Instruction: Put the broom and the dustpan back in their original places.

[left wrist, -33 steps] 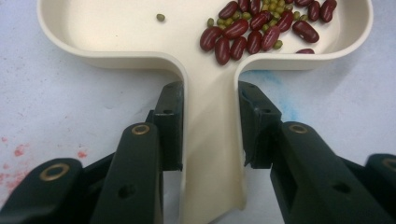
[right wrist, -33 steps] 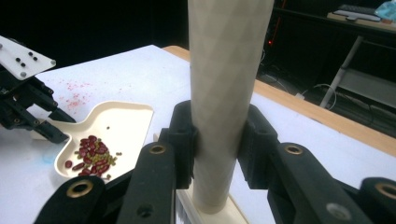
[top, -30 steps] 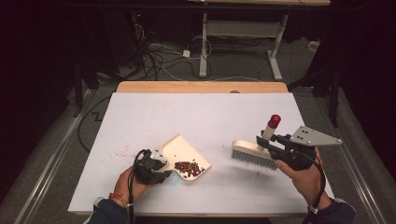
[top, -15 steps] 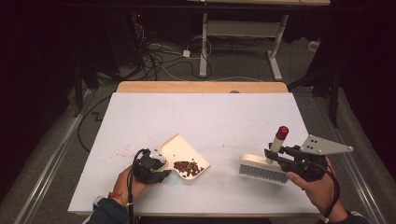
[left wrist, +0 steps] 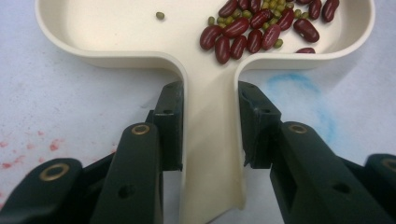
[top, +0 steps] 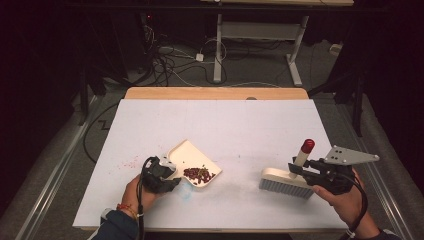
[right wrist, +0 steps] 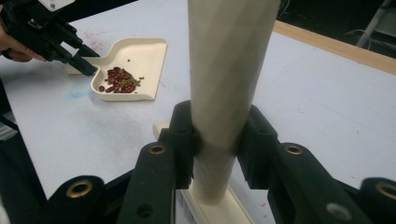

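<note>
A cream dustpan (top: 187, 156) lies on the white table at front left, with red beans (top: 198, 174) and small green ones piled in it. My left gripper (top: 172, 176) is shut on the dustpan's handle (left wrist: 210, 140), its pads (left wrist: 172, 122) pressing both sides. At front right a cream brush (top: 285, 181) with a red-capped handle (top: 305, 151) rests bristles down on the table. My right gripper (top: 296, 169) is shut on that upright handle (right wrist: 224, 93). In the right gripper view the dustpan (right wrist: 135, 60) and the left gripper (right wrist: 86, 65) show at far left.
A blue smear (top: 186, 192) marks the table beside the dustpan, and red specks (top: 130, 162) lie left of it. A wooden strip (top: 215, 93) runs along the table's far edge. Cables and desk legs stand on the floor beyond.
My right hand has carried the brush to the right and a little toward the table's front edge. The left gripper and dustpan have stayed put.
</note>
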A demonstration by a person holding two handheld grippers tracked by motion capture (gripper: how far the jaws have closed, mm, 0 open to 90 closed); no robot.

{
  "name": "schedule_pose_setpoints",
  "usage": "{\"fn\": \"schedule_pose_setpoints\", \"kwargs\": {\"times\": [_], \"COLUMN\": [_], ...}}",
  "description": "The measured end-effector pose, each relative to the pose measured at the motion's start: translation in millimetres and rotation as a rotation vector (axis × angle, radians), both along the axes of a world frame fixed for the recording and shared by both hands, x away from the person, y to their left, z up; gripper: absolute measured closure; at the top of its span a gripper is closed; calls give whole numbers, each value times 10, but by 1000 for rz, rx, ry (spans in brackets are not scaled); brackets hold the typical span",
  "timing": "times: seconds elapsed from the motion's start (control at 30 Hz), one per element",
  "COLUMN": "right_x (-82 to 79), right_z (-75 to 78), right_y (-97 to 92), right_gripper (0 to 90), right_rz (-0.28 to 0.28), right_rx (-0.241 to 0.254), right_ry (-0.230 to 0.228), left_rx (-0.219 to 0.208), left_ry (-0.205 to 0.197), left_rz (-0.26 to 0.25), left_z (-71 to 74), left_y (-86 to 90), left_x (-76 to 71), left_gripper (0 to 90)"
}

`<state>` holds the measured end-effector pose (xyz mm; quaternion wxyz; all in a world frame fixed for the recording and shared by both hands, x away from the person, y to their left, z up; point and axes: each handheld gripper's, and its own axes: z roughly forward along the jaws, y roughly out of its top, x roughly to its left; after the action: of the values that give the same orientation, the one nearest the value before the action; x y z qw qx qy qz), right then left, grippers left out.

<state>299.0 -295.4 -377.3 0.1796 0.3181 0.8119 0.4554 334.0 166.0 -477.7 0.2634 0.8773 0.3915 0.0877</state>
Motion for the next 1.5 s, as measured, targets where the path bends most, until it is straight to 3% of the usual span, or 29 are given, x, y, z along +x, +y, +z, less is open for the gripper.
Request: {"fn": "schedule_pose_setpoints", "kwargs": {"times": [0.3, 0.57, 0.67, 0.8, 0.87, 1.1, 1.23, 1.5], "right_x": [156, 338, 408, 523, 592, 838, 974, 1255], "right_z": [-15, -12, -16, -27, -42, -124, -184, -269], "right_y": [-11, -16, 3, 42, 58, 80, 102, 157], "right_gripper": [698, 690, 680, 668, 659, 641, 632, 621], "right_rz": [-14, 0, -14, -39, -56, -118, -150, -203], "right_rx": [4, 8, -1, -16, -20, -19, -32, -70], "right_ry": [10, 55, 52, 57, 64, 115, 133, 184], "left_rx": [-21, -35, -30, -70, -57, -105, -131, -152], "left_ry": [-5, -11, -24, -19, -37, -38, -27, 20], "left_rz": [99, 255, 294, 356, 388, 465, 461, 369], "left_z": [-28, -46, -51, -71, -75, -107, -104, -66], "left_y": [121, 376, 438, 527, 540, 547, 520, 498], "left_x": [100, 116, 136, 214, 266, 384, 367, 234], "left_gripper": [635, 634, 634, 634, 634, 624, 566, 527]}}
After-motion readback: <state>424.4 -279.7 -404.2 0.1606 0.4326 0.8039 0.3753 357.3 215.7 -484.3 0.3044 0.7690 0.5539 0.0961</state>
